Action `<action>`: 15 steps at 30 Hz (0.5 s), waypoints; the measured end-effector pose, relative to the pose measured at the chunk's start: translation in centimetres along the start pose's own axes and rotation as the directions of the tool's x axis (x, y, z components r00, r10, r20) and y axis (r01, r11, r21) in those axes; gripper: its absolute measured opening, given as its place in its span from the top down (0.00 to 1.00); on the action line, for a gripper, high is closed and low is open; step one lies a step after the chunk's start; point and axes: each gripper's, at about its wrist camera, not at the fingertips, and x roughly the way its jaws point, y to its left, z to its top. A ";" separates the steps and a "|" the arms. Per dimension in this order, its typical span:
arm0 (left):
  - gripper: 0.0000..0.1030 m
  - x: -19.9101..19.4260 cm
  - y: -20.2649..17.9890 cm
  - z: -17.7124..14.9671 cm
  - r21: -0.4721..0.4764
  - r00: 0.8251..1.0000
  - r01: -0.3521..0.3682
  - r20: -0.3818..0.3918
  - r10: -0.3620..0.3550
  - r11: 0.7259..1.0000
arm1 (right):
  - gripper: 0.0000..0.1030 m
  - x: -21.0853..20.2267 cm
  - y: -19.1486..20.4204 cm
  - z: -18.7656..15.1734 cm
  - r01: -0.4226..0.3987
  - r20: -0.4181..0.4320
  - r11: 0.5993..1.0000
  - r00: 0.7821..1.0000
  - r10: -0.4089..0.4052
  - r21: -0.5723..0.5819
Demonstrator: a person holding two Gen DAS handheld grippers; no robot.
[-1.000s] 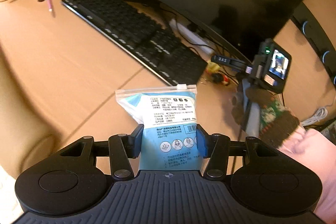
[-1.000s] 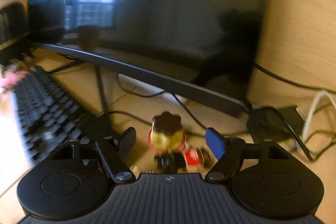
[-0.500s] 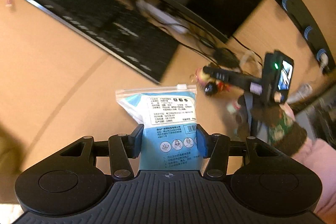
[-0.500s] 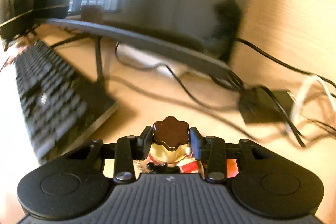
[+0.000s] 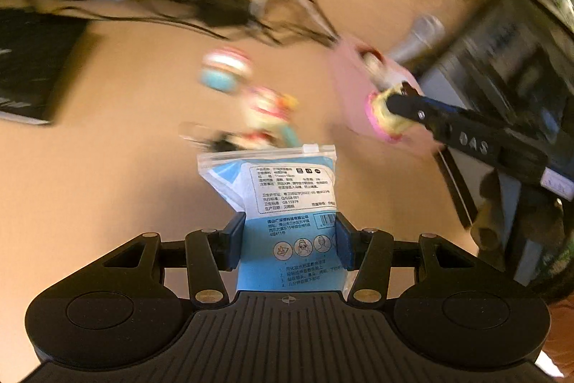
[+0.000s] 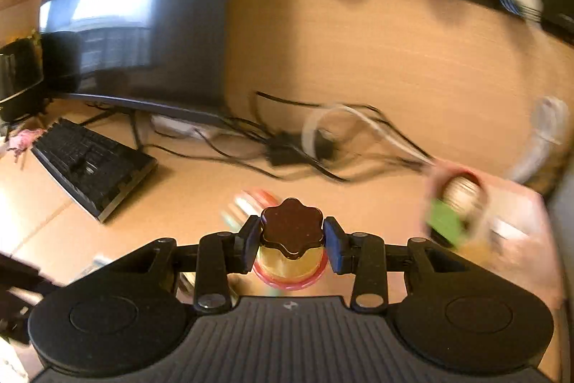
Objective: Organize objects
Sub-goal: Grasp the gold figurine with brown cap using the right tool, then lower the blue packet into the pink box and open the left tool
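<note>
Wooden desk [image 6: 201, 200] with keyboard [image 6: 93, 164], tangled cables [image 6: 287, 149], blurred toys [image 5: 265, 110].

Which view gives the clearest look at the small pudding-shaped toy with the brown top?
The right wrist view: the pudding toy sits sharp and centred, clamped in the right gripper. In the left wrist view the same toy is only a blurred yellow and pink shape at that gripper's tips, its brown top hidden.
</note>
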 end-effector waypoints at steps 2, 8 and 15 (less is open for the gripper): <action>0.47 1.5 -2.1 0.4 0.034 0.999 0.040 -0.034 -0.039 0.999 | 0.64 -1.9 -1.9 -1.6 0.050 -0.027 0.999 0.998 -0.050 0.019; 0.47 5.7 -8.5 4.8 0.118 0.988 0.149 -0.052 -0.143 0.982 | 0.64 -7.9 -7.9 -6.6 0.188 -0.086 0.973 0.980 -0.178 0.131; 0.47 13.0 -17.1 13.1 0.240 0.984 0.129 0.087 -0.154 0.962 | 0.64 -10.0 -12.2 -10.4 0.230 -0.107 0.933 0.972 -0.208 0.276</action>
